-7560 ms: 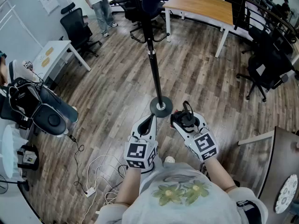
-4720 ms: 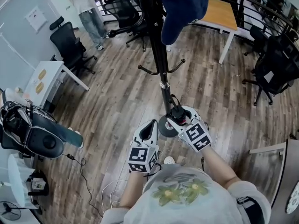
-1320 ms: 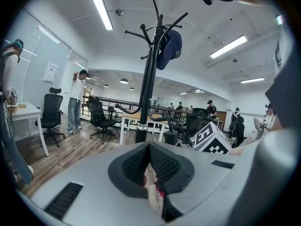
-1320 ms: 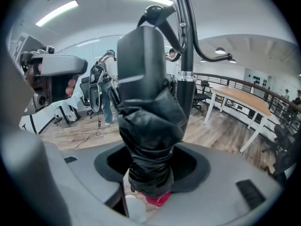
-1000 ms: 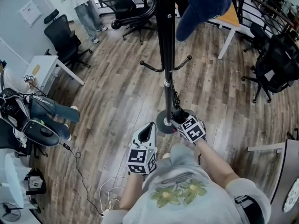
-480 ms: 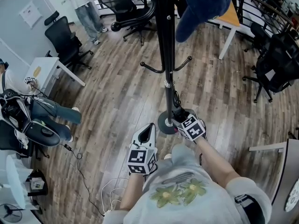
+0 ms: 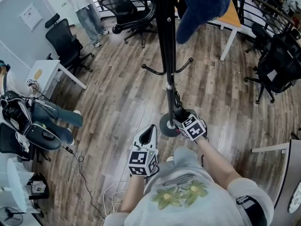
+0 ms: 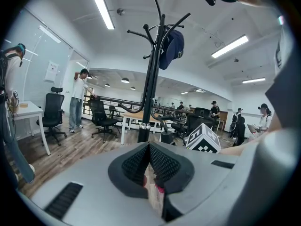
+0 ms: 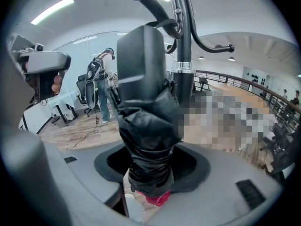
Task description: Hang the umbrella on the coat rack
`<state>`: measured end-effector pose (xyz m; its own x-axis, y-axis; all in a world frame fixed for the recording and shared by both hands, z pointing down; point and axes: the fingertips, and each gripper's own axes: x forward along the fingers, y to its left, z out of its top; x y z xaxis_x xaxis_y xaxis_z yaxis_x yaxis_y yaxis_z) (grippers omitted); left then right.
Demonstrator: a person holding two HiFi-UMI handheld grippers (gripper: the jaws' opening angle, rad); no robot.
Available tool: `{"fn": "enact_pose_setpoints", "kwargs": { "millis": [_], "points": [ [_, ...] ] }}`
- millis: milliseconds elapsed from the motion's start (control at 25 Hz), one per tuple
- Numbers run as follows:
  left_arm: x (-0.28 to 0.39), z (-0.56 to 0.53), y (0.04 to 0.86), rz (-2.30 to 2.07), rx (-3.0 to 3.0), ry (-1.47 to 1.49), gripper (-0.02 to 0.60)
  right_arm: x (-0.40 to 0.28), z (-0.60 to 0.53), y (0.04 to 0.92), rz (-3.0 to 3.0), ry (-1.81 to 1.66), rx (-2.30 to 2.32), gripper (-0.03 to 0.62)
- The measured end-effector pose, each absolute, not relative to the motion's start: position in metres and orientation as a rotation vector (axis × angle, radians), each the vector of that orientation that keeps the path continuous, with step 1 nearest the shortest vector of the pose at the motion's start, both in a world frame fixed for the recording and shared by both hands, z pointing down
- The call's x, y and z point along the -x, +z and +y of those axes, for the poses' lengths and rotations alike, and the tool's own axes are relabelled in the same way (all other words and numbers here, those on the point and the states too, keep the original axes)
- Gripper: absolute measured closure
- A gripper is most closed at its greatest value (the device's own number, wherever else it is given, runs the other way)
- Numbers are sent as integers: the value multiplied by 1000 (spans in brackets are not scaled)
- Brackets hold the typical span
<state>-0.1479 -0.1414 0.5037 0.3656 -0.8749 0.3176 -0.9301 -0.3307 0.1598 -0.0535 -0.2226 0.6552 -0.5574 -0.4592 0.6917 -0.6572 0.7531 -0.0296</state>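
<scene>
The black coat rack pole point(image 7: 165, 55) rises from its round base point(image 7: 167, 125) on the wood floor, with low hooks point(image 7: 187, 63) on both sides. My right gripper point(image 7: 180, 116) is down beside the pole, just above the base, shut on a folded black umbrella point(image 9: 146, 121). In the right gripper view the umbrella stands up out of the right gripper point(image 9: 149, 169), close to the pole point(image 9: 183, 55). A thin black strap point(image 7: 176, 99) runs up along the pole. My left gripper point(image 7: 151, 130) hangs to the left of the base, shut and empty; the left gripper point(image 8: 149, 149) faces the rack point(image 8: 151, 84).
A dark blue cap point(image 8: 172, 47) hangs on an upper hook point(image 7: 202, 6). Office chairs point(image 7: 70, 36) and a wooden table point(image 7: 226, 19) stand behind the rack. A seated person point(image 7: 44, 121) and floor cables point(image 7: 82, 171) are at the left, black chairs point(image 7: 275, 74) at the right.
Across the earlier frames I came close to the rack, and the right gripper carried the umbrella to the pole's foot. In the last second nothing visibly moved.
</scene>
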Motion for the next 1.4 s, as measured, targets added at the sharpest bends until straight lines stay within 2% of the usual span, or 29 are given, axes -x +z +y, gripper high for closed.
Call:
{"fn": "enact_pose_setpoints", "kwargs": {
  "millis": [1000,1400],
  "points": [
    [152,-138,508,-1611,-2300,259,580,54,-243,688,-2255,462,-915,359],
    [149,-144,512,-1621,-2280,270,580,55,-268,694,-2337,394,-967,355]
  ]
}}
